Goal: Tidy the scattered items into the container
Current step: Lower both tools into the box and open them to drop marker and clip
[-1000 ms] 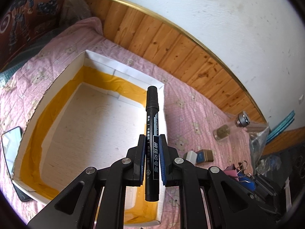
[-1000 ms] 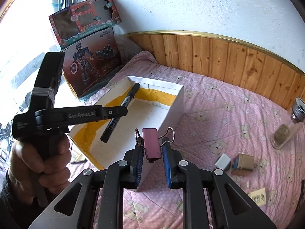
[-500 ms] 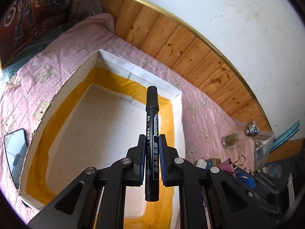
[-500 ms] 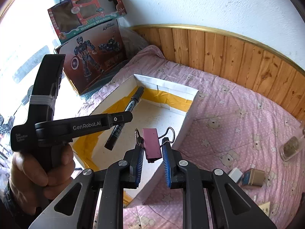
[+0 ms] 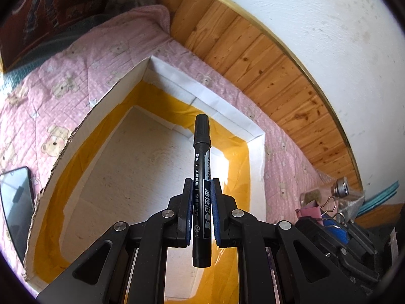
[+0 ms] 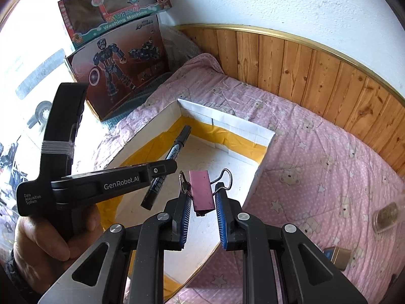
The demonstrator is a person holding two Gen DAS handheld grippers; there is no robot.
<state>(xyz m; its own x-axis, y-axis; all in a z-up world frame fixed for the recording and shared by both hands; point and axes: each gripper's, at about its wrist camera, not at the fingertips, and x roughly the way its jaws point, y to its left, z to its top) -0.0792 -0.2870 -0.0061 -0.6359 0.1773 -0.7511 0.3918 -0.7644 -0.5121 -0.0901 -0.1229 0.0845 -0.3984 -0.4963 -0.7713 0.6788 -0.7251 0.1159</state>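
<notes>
The left gripper (image 5: 202, 212) clamps a black marker (image 5: 201, 167) by its barrel and the right gripper (image 6: 202, 200) pinches a pink binder clip (image 6: 201, 192), both items held over the open white box (image 6: 222, 124) on the pink quilt (image 6: 316, 152).
</notes>
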